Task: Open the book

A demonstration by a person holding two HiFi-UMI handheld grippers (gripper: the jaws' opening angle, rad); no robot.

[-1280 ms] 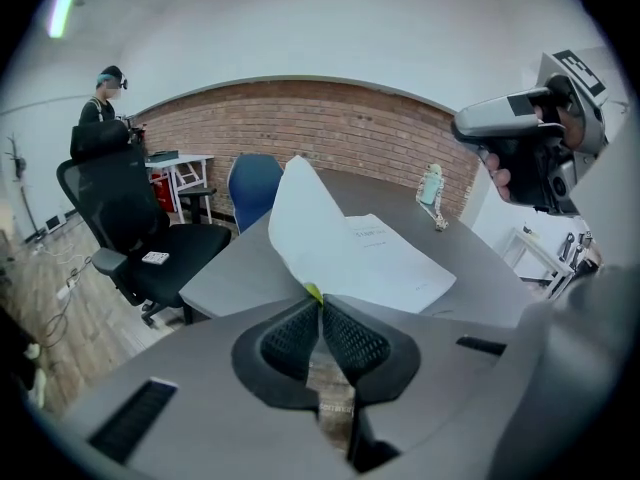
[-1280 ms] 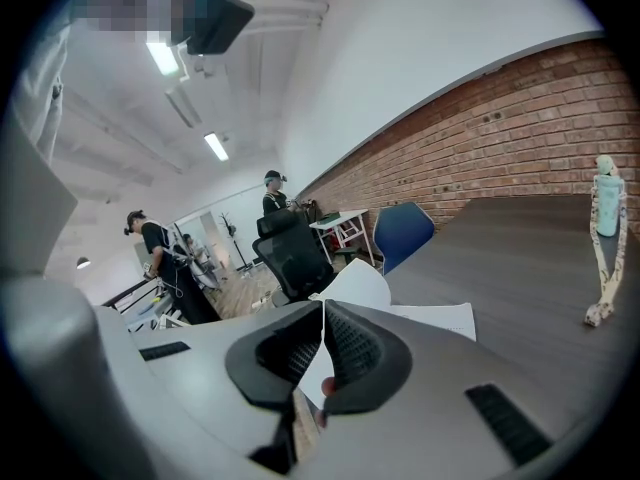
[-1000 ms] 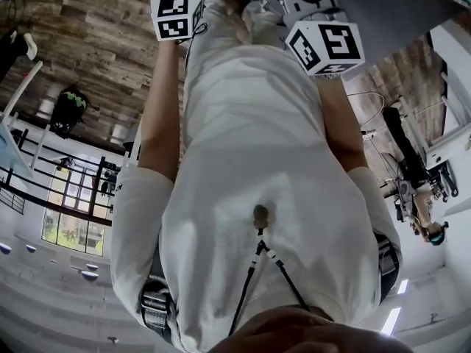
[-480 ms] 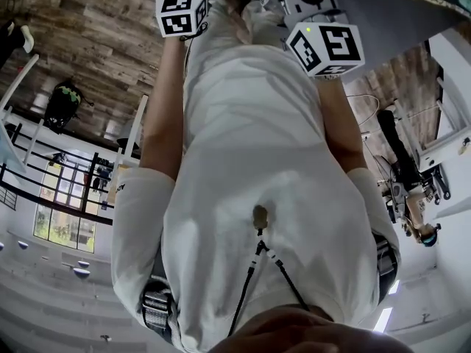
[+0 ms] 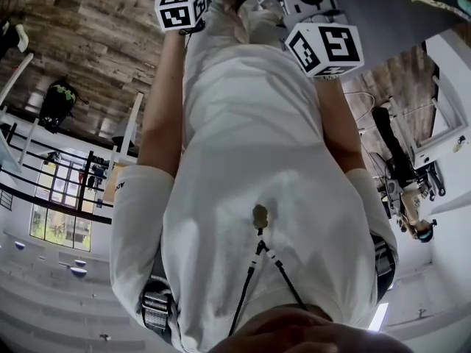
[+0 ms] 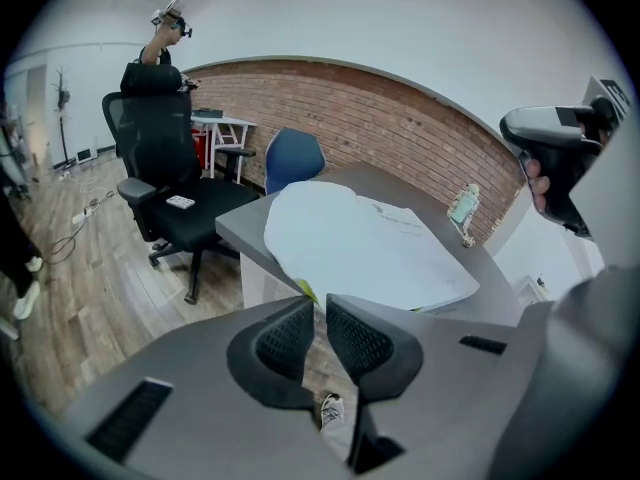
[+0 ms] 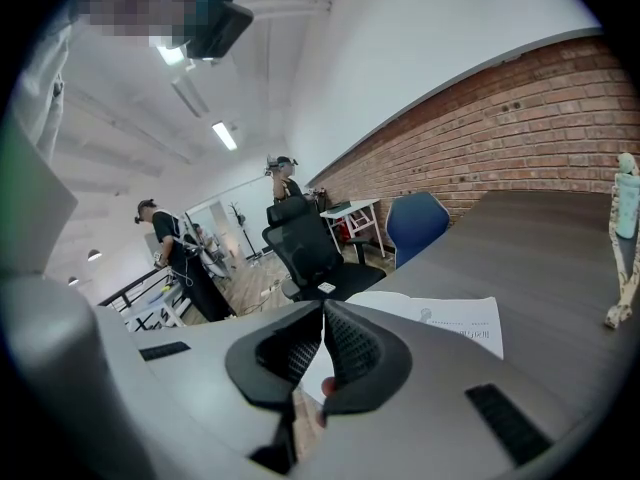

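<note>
The book [image 6: 360, 243] lies open on the grey table [image 6: 440, 193], a white page bulging up, a yellow-green edge showing at its near corner. In the right gripper view its printed page [image 7: 455, 323] shows just past the jaws. My left gripper [image 6: 318, 303] hovers off the table's near corner; its jaws are opening, a narrow gap between the pads and nothing in it. My right gripper [image 7: 323, 310] has its tips together in front of the page. The head view shows only a white-shirted torso and both marker cubes, the left [image 5: 180, 6] and the right [image 5: 325, 48].
A black office chair [image 6: 170, 183] and a blue chair [image 6: 293, 158] stand beyond the table's left edge, over wood floor. A small pale figurine [image 7: 622, 238] stands on the table by the brick wall [image 6: 400, 133]. People stand at the room's far end.
In the head view the left gripper's marker cube has shifted a little toward the top edge. The right cube has stayed put.
</note>
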